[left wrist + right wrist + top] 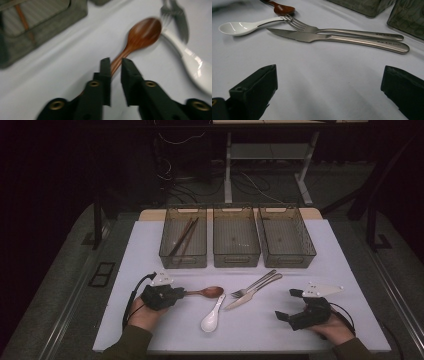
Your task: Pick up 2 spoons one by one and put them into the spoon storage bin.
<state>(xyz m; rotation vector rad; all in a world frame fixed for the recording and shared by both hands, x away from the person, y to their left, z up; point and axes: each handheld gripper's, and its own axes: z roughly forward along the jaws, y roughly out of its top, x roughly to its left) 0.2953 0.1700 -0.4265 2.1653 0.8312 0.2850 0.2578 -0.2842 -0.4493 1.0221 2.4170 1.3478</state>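
A wooden spoon [212, 292] lies on the white table, bowl to the right. My left gripper [182, 293] is at its handle. In the left gripper view the gripper [115, 61] has its jaws closed in on the thin handle of the wooden spoon [145, 32]. My right gripper [286, 304] rests open near the front right, and in the right gripper view that gripper [329, 75] holds nothing. Between the two grippers lie a white ceramic spoon [212, 315], a steel fork [257, 282] and a steel knife [245, 299].
Three clear bins stand in a row at the back: the left bin [184, 260] holds brown chopsticks [182, 237], while the middle bin [236, 257] and right bin [287, 259] look bare inside. Table legs and cables are on the floor beyond.
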